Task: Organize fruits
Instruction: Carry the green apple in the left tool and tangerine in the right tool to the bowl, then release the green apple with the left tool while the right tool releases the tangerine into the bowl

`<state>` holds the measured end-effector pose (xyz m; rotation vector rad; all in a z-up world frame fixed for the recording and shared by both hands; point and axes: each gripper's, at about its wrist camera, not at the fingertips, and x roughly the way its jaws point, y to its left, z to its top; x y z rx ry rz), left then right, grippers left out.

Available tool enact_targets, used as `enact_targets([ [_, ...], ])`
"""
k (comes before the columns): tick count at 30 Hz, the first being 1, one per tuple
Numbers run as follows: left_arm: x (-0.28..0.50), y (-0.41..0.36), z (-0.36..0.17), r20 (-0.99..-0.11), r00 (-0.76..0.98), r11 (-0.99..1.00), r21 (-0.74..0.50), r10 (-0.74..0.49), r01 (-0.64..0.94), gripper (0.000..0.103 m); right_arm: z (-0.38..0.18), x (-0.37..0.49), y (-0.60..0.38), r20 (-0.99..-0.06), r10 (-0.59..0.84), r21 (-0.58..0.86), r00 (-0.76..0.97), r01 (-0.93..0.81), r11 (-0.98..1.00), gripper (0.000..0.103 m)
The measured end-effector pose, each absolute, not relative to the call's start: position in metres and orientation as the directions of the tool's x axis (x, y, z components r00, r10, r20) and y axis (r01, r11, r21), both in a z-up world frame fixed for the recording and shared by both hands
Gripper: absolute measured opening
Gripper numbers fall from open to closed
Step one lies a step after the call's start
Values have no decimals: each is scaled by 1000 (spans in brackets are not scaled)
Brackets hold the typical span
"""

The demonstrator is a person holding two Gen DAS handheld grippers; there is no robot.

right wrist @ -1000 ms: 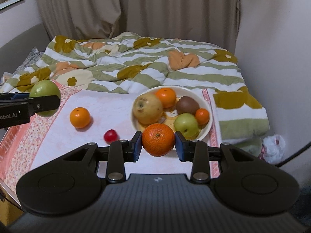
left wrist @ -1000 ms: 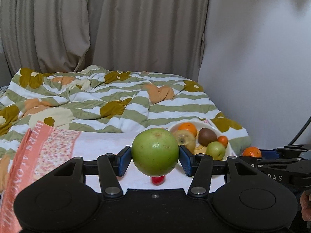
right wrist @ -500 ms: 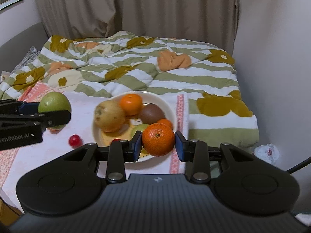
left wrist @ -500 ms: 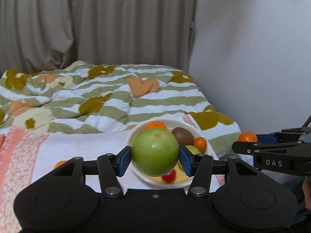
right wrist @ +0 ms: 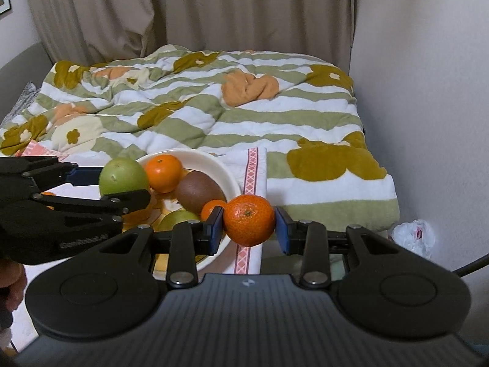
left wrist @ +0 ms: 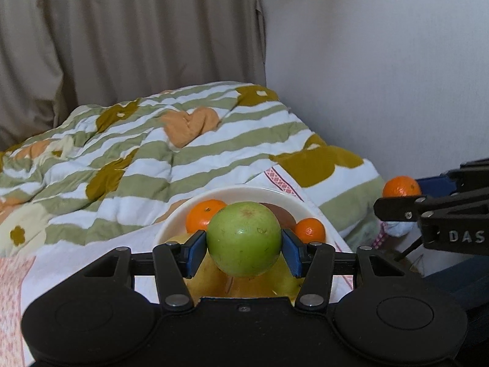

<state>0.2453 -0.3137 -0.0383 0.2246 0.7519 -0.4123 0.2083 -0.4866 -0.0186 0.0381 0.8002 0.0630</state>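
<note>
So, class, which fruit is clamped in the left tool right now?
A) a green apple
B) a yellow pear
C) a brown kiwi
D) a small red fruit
A: the left tool is shut on the green apple, held over the white bowl, while the right tool grips an orange.

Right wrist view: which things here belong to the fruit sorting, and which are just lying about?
Job:
- round green apple in left gripper
- large orange mandarin in right gripper
- cream ceramic bowl
- brown kiwi, orange mandarin inside it

Lying about:
- striped flowered quilt
- white plastic bag
- beige curtain
</note>
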Motion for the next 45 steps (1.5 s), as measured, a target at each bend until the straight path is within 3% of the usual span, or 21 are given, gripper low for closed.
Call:
enact_targets([
  [11,270,-329,-64,-728,633,872,100,-265,479,59,-35,230,-493,-744,43,64,666,8,998,51],
  [13,267,-327,-60,-709,650,872,103,-273,478,87,-35,230,-494,-745,39,65,665,14,998,51],
  [15,264,-325,-54,-682,676,875,110,-278,471,96,-33,229,-494,-745,33,62,667,21,998,51],
  [28,238,-258,-25,-661,708,951,-27,-249,309,98,-25,228,-469,-737,88,64,670,-60,996,51],
  [45,196,-182,-13,-646,759,996,-31,-82,81,99,-62,241,-376,-766,239,58,597,-306,950,51],
])
